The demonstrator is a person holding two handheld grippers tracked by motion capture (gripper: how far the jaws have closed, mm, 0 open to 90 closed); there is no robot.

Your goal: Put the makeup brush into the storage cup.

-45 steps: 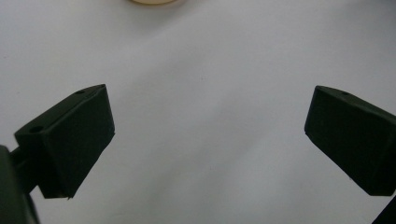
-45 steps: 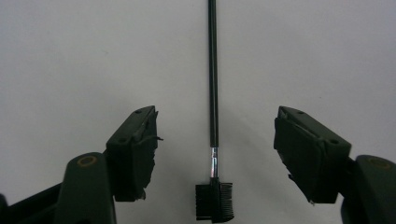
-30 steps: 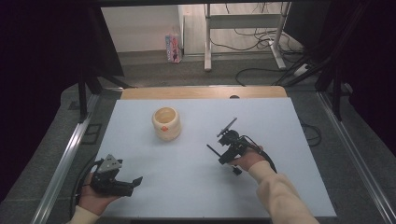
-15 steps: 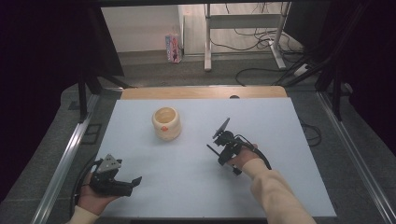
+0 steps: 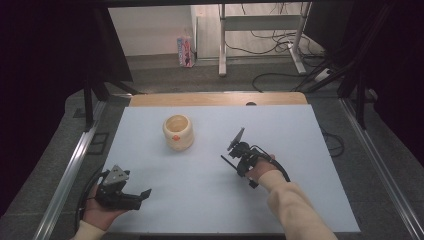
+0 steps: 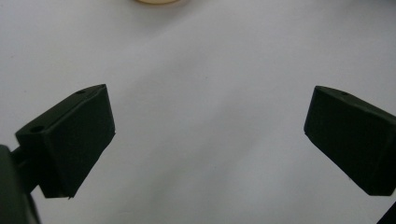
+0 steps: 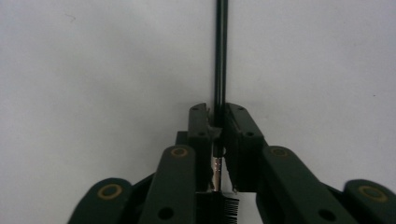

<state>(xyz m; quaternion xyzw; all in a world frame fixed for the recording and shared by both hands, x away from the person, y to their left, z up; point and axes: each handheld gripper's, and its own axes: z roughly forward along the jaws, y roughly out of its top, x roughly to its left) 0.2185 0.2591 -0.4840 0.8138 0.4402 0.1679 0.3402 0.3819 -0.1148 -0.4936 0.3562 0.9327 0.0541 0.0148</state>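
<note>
A thin black rod (image 7: 219,56) stands clamped between the right tongs (image 7: 218,140), running straight up the frame's centre over the white worktop; its lower end looks metallic.

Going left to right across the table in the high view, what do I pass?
Left gripper, jaws open, then the cream cup, then the right gripper, jaws just closed.

table: pale blue-white top (image 5: 210,200) with a wooden strip (image 5: 215,98) along my far edge
floor: grey carpet (image 5: 210,75), cables (image 5: 280,37) all over it
furniture: white desk frame (image 5: 260,30) at the back
wall: light panel (image 5: 150,30), pink carton (image 5: 185,50) beside it
light: dim, sides look black to me
</note>
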